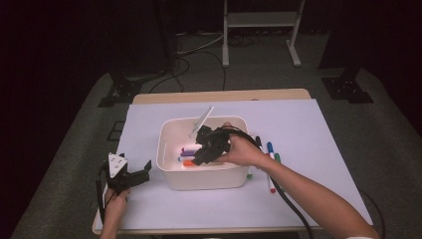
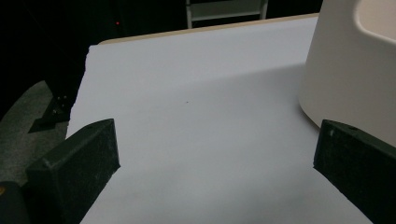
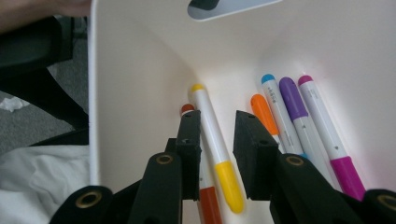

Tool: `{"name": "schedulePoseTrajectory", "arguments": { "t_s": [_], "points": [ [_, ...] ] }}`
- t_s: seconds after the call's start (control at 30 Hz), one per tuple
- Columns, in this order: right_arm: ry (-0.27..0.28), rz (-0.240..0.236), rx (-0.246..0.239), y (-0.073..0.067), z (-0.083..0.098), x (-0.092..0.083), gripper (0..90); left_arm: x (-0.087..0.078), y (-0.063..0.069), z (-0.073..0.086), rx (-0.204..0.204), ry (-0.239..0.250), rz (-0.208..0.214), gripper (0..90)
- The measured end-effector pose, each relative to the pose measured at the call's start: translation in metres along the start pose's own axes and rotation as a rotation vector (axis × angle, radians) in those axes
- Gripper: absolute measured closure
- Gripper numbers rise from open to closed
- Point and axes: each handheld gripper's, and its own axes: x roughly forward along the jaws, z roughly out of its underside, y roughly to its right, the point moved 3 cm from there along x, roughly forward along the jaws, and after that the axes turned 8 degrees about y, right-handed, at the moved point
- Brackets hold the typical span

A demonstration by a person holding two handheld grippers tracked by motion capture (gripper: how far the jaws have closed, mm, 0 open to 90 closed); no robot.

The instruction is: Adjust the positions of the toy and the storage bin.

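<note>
A white bin [image 1: 166, 134] stands mid-table with several markers lying in it. My right gripper [image 1: 201, 154] reaches down into it. In the right gripper view its jaws [image 3: 217, 126] stand a little apart around a yellow-capped marker [image 3: 212, 130] that lies on the bin floor, and the pads do not seem to press on it. Beside it lie a red-orange marker [image 3: 210, 205] and orange [image 3: 264, 114], blue [image 3: 280, 112], purple [image 3: 296, 105] and magenta [image 3: 327, 135] ones. My left gripper [image 1: 134, 167] rests on the table left of the bin, wide open [image 2: 217, 149] and holding nothing.
A white pen [image 1: 201, 121] leans over the bin's far rim. More markers [image 1: 271, 152] lie on the white sheet just right of the bin. The bin's wall [image 2: 345, 70] stands close to the left gripper's right jaw. Dark floor, cables and stands surround the table.
</note>
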Motion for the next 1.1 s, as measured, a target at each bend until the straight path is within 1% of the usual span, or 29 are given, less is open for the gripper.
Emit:
{"name": "schedulePoseTrajectory", "arguments": {
  "t_s": [0.03, 0.1, 0.17, 0.23, 0.33, 0.4, 0.5, 0.57, 0.63, 0.73, 0.83, 0.93, 1.0, 1.1],
  "points": [
    [0.012, 0.004, -0.003, 0.000, 0.000, -0.004, 70.6, 0.000, 0.000, 0.000, 0.000, 0.002, 0.000, 0.0],
    [0.038, 0.009, 0.005, 0.001, 0.002, -0.018, 70.2, 0.000, 0.000, 0.000, 0.001, 0.000, 0.000, 0.0],
    [0.063, 0.025, 0.014, 0.002, 0.004, -0.031, 69.7, 0.000, 0.000, 0.000, 0.002, -0.001, -0.001, 0.0],
    [0.088, 0.034, 0.034, 0.003, 0.008, -0.045, 69.7, 0.000, 0.000, 0.000, 0.000, -0.001, -0.002, 0.0],
    [0.121, 0.055, 0.048, 0.005, 0.016, -0.063, 68.9, 0.000, 0.000, 0.000, 0.001, -0.001, -0.002, 0.0],
    [0.144, 0.077, 0.053, 0.007, 0.024, -0.078, 68.7, 0.000, 0.000, 0.000, 0.002, -0.001, -0.002, 0.0],
    [0.170, 0.110, 0.083, 0.009, 0.038, -0.096, 68.6, 0.000, 0.000, 0.000, 0.003, -0.002, -0.003, 0.0],
    [0.180, 0.132, 0.094, 0.011, 0.048, -0.107, 68.4, 0.000, 0.000, 0.000, 0.005, -0.004, -0.003, 0.0],
    [0.189, 0.152, 0.116, 0.012, 0.058, -0.117, 68.2, 0.000, 0.000, 0.000, 0.006, -0.004, -0.003, 0.0],
    [0.205, 0.190, 0.158, 0.016, 0.078, -0.134, 68.0, 0.000, 0.000, 0.000, 0.006, -0.005, -0.004, 0.0],
    [0.217, 0.215, 0.190, 0.020, 0.096, -0.145, 67.9, 0.000, 0.000, 0.000, 0.006, -0.005, -0.006, 0.0],
    [0.219, 0.236, 0.218, 0.023, 0.113, -0.152, 67.5, 0.000, 0.001, 0.000, 0.009, -0.003, -0.007, 0.0],
    [0.217, 0.253, 0.238, 0.025, 0.125, -0.154, 67.2, 0.000, 0.001, 0.000, 0.008, -0.001, -0.007, 0.0],
    [0.215, 0.263, 0.273, 0.029, 0.143, -0.152, 66.7, 0.000, 0.000, 0.000, 0.007, -0.005, -0.008, 0.0]
  ]
}}
